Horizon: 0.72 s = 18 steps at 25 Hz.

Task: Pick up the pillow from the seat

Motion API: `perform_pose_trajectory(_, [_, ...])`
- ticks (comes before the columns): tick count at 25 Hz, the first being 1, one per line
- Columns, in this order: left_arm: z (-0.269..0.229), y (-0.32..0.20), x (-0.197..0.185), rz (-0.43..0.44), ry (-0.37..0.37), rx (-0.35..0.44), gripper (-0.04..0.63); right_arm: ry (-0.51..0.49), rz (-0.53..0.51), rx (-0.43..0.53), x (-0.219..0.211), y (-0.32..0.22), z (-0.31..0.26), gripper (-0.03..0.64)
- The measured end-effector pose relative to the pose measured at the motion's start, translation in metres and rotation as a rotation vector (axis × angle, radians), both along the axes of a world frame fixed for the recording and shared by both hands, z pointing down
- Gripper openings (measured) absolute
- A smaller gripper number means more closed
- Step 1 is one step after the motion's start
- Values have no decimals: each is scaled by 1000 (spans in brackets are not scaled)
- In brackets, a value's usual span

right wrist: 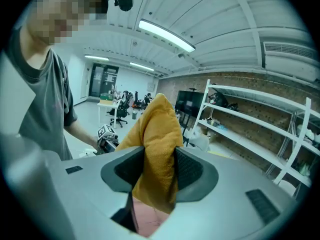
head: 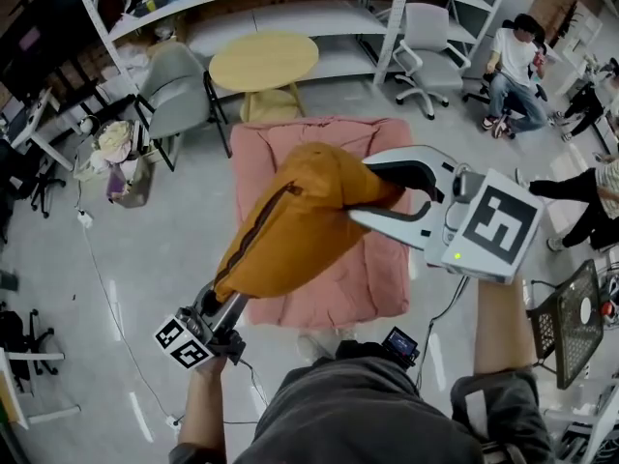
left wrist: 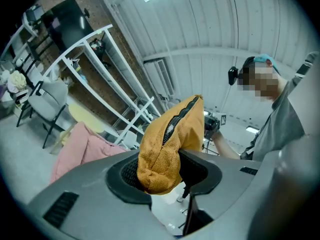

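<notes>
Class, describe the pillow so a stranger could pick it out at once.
Find the pink seat by the round yellow table. Above it hangs the pillow, pinched at one end by the left tongs, at the other by the right tongs. It alone is mustard-orange, with a dark zip.

Office-lab workspace: white shelving racks (head: 290, 17), swivel chairs (head: 426, 51), monitor (right wrist: 189, 103), brick wall (right wrist: 235, 81).

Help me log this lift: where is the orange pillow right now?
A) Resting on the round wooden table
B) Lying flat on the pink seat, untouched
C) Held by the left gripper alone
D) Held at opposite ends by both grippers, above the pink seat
D: the pillow hangs above the pink seat, with one end clamped in the left gripper and the other in the right gripper.
</notes>
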State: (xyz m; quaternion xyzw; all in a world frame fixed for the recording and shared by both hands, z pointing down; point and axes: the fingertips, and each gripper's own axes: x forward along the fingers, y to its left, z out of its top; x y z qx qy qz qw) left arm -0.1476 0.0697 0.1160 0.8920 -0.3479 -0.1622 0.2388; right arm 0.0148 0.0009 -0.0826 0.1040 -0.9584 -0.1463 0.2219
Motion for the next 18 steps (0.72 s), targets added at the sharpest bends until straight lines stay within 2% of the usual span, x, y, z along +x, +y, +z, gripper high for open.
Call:
perform_pose_trajectory(6, [-1, -2, 10, 2, -9, 21, 172, -23, 15, 29, 13, 8, -2, 183])
perform_pose_trajectory(11, [-9, -1, 0, 8, -4, 29, 170, -23, 29, 47, 1, 14, -12, 183])
perform_pose_trajectory(18, [-5, 0, 5, 12, 5, 19, 170, -14, 44, 31, 5, 14, -8, 183])
